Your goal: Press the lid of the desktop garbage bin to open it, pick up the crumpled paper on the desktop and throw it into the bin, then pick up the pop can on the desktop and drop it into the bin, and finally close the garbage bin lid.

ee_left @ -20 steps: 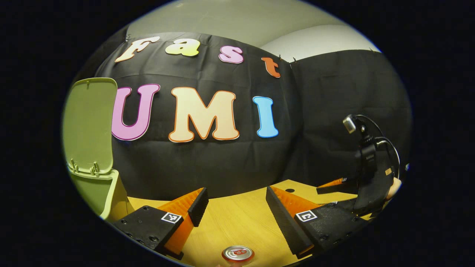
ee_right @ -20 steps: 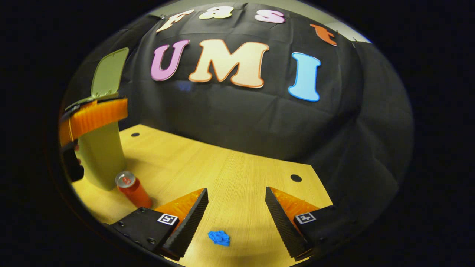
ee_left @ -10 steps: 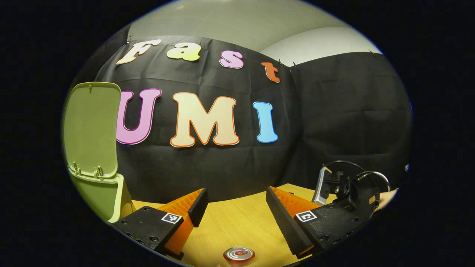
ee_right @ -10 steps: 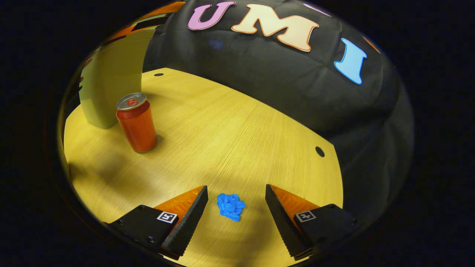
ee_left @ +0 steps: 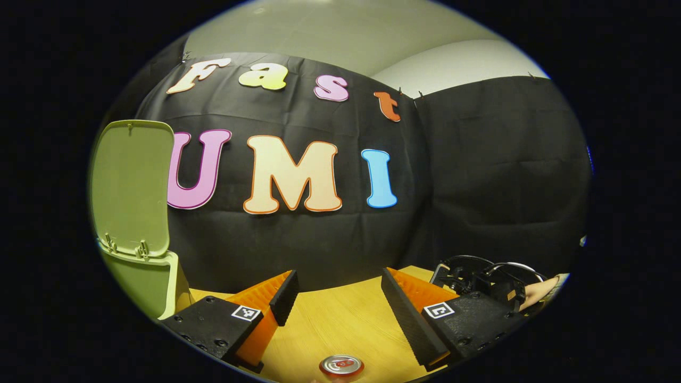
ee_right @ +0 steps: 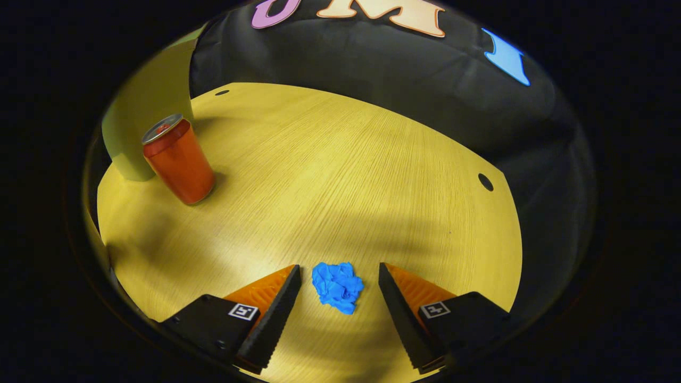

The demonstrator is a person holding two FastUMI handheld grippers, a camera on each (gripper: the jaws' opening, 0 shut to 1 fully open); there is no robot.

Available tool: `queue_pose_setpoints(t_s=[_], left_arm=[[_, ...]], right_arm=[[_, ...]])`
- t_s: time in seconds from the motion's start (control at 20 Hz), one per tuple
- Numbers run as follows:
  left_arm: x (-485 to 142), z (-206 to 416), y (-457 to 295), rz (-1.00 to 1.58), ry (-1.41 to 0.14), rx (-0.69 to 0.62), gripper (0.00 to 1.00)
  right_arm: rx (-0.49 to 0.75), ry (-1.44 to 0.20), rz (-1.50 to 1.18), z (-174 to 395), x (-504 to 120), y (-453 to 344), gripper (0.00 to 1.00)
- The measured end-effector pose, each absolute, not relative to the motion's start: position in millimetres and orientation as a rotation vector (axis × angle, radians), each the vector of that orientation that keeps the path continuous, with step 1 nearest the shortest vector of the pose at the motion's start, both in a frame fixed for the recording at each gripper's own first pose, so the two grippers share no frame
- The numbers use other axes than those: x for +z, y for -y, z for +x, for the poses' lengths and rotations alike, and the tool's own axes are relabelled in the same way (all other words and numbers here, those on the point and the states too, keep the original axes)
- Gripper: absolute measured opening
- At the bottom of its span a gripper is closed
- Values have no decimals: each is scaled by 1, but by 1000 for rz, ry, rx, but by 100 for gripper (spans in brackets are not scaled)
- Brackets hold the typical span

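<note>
We see the crumpled paper (ee_right: 337,287) lying on the table (ee_right: 346,175), between the spread fingers of the right gripper (ee_right: 339,272), which do not touch it. The can (ee_right: 178,159) stands upright just beside the bin (ee_right: 143,114). Our left gripper (ee_left: 336,279) is also spread, holding nothing, above the can (ee_left: 341,366); the bin's lid (ee_left: 132,186) stands raised.

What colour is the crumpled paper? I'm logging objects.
Bright blue; the crumpled paper shows best in the right gripper view.

wall: black cloth (ee_left: 479,175) | desk: yellow wood (ee_right: 346,175), two round holes | ceiling: pale (ee_left: 330,32)
</note>
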State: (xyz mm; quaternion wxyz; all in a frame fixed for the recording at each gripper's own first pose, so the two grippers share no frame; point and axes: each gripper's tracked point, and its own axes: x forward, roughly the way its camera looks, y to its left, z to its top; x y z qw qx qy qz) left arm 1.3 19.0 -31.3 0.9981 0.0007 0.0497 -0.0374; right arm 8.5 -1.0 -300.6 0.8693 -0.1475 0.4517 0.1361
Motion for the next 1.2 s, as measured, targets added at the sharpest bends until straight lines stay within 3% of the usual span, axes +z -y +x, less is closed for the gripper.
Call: queue_pose_setpoints(t_s=[0.1,0.15,0.4,0.5,0.55,0.7,0.95,1.2], left_arm=[[-31,1,-18,2,-99,-76,95],[-31,1,-18,2,-98,-77,95],[-30,1,-19,0,-95,-76,95],[-30,0,-17,-1,-97,-79,95],[-30,1,-17,-2,-97,-81,95],[-31,0,-14,-7,-101,-90,95],[-32,-1,-8,-15,-112,-106,95],[-18,-11,7,-23,-86,-147,95]], right_arm=[[281,-957,-285,9,-301,3,82],[286,-966,-267,8,-304,1,82],[316,-993,-202,5,-305,-9,44],[328,-1003,-182,4,-309,-12,42],[334,-992,-183,2,-306,-11,33],[328,-965,-253,2,-307,-12,19],[295,-984,-248,-1,-306,-14,12],[344,-979,-71,9,-284,-20,14]])
